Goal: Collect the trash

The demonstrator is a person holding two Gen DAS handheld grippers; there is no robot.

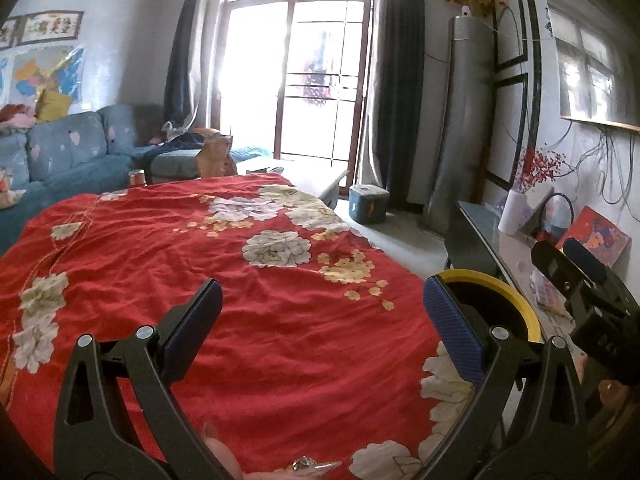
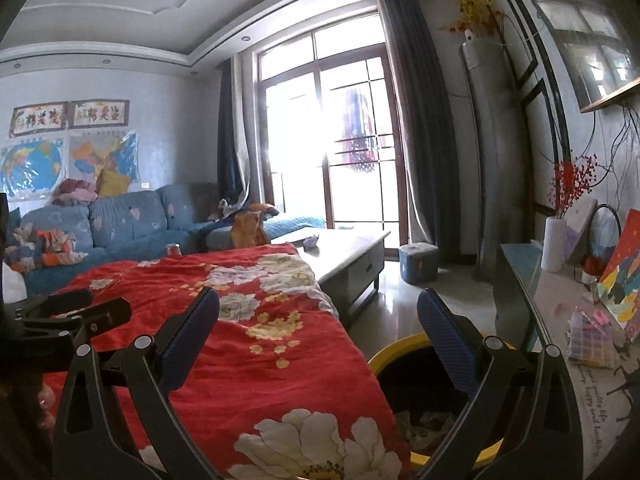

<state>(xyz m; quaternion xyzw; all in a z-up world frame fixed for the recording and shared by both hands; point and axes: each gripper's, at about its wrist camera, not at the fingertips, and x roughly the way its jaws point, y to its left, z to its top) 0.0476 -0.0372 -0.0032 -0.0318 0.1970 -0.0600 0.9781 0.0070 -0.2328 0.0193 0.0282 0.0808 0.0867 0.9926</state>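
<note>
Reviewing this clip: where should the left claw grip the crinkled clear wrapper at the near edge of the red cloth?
Its crumpled raised middle, from above: the wrapper lies low on the red cloth, so a sideways approach would likely snag fabric. The open left claw reaches past it and would need drawing back.

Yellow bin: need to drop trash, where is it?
The yellow bin sits on the floor at lower right in both views, between the red floral cloth and the side cabinet.
</note>
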